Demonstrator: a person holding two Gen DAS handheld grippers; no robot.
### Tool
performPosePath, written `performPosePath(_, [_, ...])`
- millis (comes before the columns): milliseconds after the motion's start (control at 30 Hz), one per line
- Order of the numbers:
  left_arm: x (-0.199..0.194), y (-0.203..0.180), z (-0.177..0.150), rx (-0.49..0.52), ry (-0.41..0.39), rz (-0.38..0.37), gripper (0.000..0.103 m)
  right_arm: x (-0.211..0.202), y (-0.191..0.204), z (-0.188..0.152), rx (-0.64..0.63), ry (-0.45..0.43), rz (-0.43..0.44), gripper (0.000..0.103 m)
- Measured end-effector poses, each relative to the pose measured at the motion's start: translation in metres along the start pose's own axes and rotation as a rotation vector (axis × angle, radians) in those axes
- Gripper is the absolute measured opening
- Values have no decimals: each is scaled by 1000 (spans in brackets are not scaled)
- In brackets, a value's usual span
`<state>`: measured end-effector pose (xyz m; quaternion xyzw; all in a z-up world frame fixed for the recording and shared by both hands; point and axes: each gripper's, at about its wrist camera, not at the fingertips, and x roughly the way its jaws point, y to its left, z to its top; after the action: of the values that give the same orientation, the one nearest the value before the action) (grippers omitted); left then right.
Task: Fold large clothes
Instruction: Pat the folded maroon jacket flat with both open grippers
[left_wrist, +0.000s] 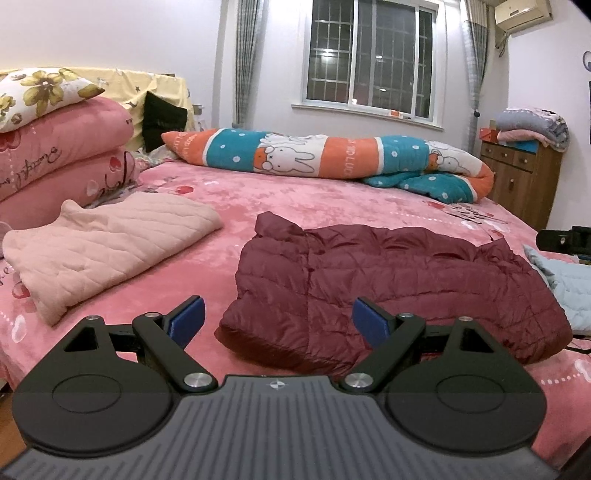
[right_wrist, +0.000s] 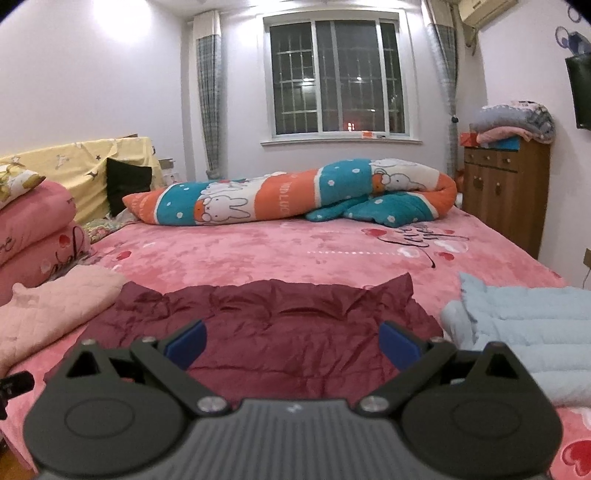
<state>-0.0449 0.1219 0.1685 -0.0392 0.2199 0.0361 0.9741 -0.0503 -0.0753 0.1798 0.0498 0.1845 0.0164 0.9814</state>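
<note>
Both tongs hang spread wide and empty: left tongs (left_wrist: 277, 318) over the near-left edge of the maroon puffer jacket (left_wrist: 388, 295), right tongs (right_wrist: 293, 345) above its middle. Jacket lies flat and folded on the pink bedspread (left_wrist: 295, 192), touching neither. Sweeping left to right: stacked pink quilts (left_wrist: 55, 155) with a floral pillow (left_wrist: 40, 92) on top, then a folded pale pink quilted garment (left_wrist: 103, 251) just beside the jacket, the jacket itself, and a light blue quilted garment (right_wrist: 524, 332) near its right edge. Behind, a rolled bunny-print blanket (left_wrist: 332, 155) runs across the bed's far side, and a wooden cabinet (right_wrist: 506, 192) stands at right.
</note>
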Motion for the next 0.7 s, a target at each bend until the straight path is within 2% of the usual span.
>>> performPosePath(700, [2, -2, -6, 33, 8, -20, 103, 3, -7, -9, 20, 19, -4, 99])
